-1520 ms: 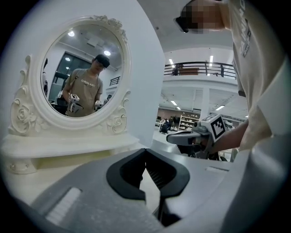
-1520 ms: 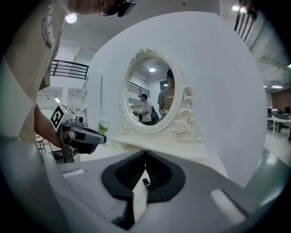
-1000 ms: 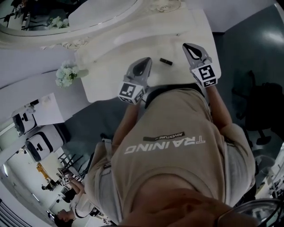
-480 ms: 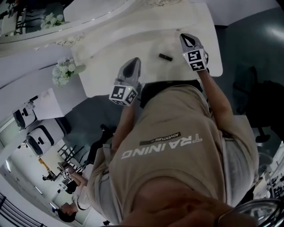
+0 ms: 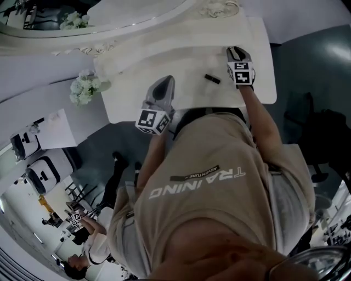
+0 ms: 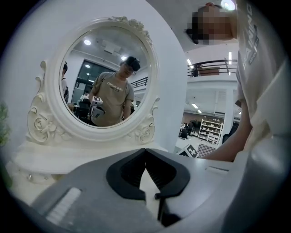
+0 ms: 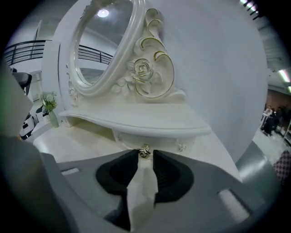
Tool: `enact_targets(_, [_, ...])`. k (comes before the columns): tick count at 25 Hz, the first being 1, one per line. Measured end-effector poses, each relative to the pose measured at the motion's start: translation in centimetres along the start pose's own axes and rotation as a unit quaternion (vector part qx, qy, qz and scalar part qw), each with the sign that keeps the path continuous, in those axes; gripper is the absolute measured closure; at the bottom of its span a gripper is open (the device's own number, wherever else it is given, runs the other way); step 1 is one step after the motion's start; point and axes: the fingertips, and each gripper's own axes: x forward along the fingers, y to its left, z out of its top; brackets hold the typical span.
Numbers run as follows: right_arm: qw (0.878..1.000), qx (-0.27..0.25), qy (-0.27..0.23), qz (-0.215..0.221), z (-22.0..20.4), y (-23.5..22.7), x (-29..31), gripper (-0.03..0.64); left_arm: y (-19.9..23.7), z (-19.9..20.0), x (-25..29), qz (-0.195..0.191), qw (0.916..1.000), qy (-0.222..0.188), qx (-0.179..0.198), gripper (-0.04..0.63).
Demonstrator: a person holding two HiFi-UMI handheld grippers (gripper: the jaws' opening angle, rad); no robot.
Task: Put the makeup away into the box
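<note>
Now, from the head view: a white table [image 5: 186,57] with a mirror [image 5: 126,11] along its far edge and flowers [image 5: 83,90] off its left corner. The makeup [image 5: 212,78] – a small black stick – lies bare on the tabletop between the two grippers, nearer the right one and touching neither. The left gripper [image 5: 163,82] hangs over the near edge. The right gripper [image 5: 236,52] reaches further in, toward the mirror's base. The person's shirt [image 5: 203,181] fills the lower half of the view and hides the floor beneath.

Next, the left gripper view. Its fingers are pressed together at the tips with nothing between them. Ahead stands the oval mirror [image 6: 107,77] in its carved frame, reflecting the person. At the right, the person's forearm [image 6: 227,150] crosses in front of the room behind.

Last, the right gripper view. The jaws have just been opening and stand apart. A small metal knob [image 7: 144,151] sits right at the gap between their tips – whether the pads touch it, I cannot tell. The knob sits on a white front under a curved shelf [image 7: 136,120], which overhangs it. Above rises the mirror frame's rose carving [image 7: 143,68]. The flowers [image 7: 49,102] stand well off to the left. The makeup is out of this view.
</note>
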Motion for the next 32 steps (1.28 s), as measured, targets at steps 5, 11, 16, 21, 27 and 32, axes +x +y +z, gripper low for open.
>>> enact_targets(5, [1.0,-0.009,0.005,-0.002,0.3,0.5,0.6,0.508,1.3,-1.3,0.0,-0.019,0.9997,0.002,-0.016,0.588])
enact_targets(11, [1.0,-0.008,0.026,-0.016,0.3,1.0,1.9,0.503,3.3,-2.6,-0.6,-0.012,0.9994,-0.002,-0.033,0.588])
enact_targets(16, [1.0,-0.005,0.022,-0.019,0.6,1.5,2.4,0.515,4.1,-2.9,-0.3,-0.032,0.9987,-0.006,-0.039,0.588])
enact_targets(21, [0.999,-0.003,0.031,-0.03,0.4,1.5,1.9,0.515,4.7,-2.3,0.1,-0.052,0.9982,-0.011,-0.028,0.588])
enact_targets(27, [0.998,-0.014,0.048,-0.024,-0.7,2.1,0.7,0.515,4.6,-0.9,0.5,-0.071,0.997,-0.027,-0.018,0.588])
enact_targets(32, [0.998,-0.015,0.061,-0.023,-2.0,2.8,-0.8,0.515,4.7,-0.5,-0.2,-0.075,0.9963,-0.036,-0.018,0.588])
